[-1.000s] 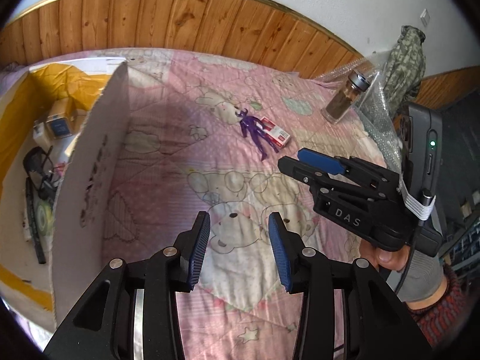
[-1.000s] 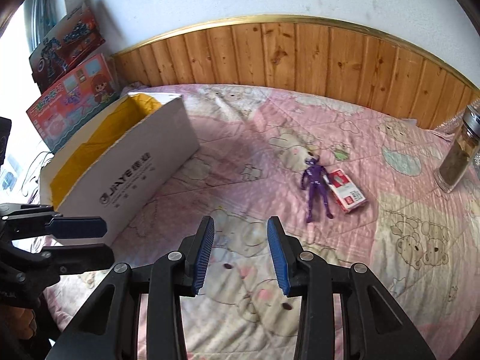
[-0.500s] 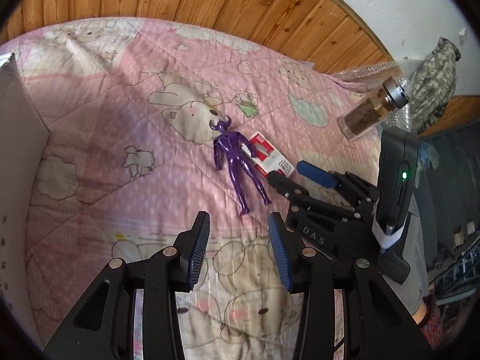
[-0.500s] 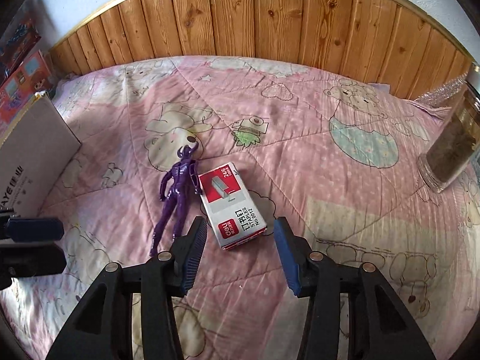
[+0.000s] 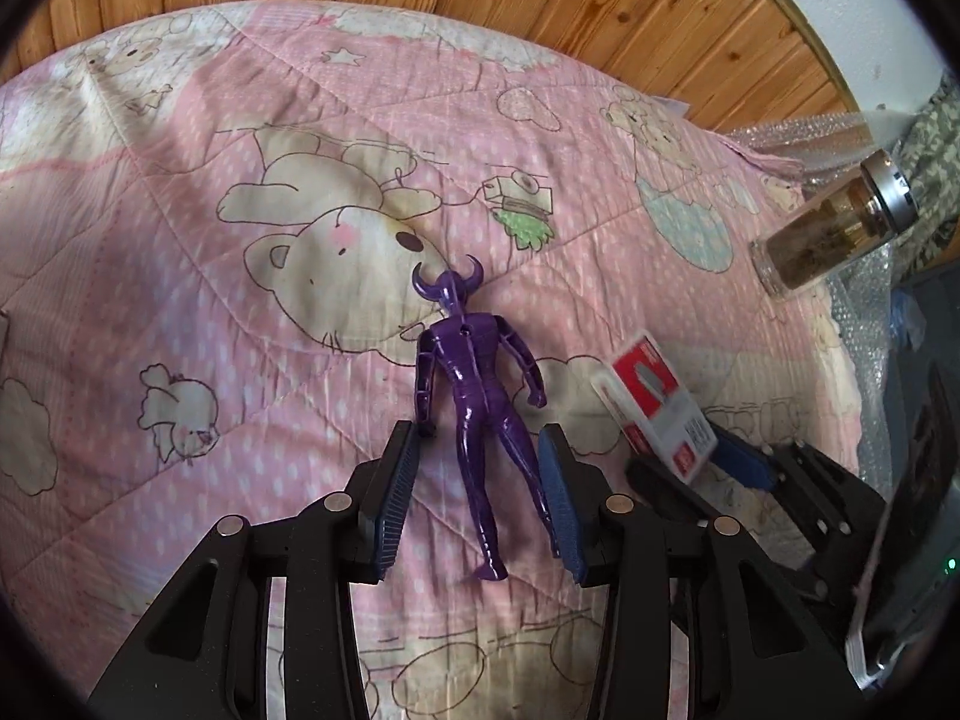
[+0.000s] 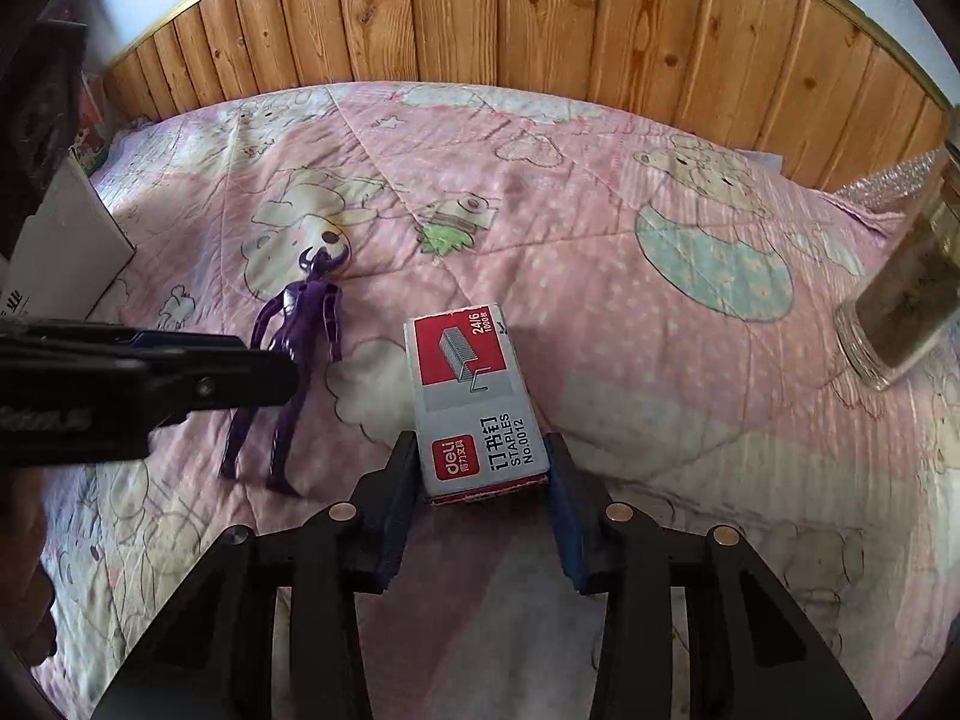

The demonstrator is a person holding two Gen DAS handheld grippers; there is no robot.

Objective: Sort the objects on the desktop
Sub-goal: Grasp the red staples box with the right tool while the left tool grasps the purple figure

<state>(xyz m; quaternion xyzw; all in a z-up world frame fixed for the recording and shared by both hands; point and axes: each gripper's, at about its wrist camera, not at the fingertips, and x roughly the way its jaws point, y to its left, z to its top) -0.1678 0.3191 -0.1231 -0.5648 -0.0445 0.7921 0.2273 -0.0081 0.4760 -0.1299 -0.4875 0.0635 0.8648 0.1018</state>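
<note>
A purple horned toy figure (image 5: 474,372) lies flat on the pink quilt (image 5: 240,360), head away from me. My left gripper (image 5: 477,432) straddles its legs; the jaws are opening and the left pad stands off the toy. A red and grey box of staples (image 6: 468,384) lies just right of the figure (image 6: 300,324). My right gripper (image 6: 480,438) has the box's near end between its jaws, which are closing, both pads against its sides. In the left wrist view the box (image 5: 654,402) looks tilted between the right gripper's fingers (image 5: 738,462).
A glass jar with a metal lid (image 5: 828,240) stands at the quilt's right edge, beside bubble wrap (image 5: 798,132). A white cardboard box (image 6: 66,240) sits at the far left. Wooden wall panelling (image 6: 540,18) runs along the back. A hand (image 6: 24,570) shows at lower left.
Both grippers came down and forward onto the quilt. The left one now straddles the purple figure's legs. The right one has closed in on the staples box, which looks tilted.
</note>
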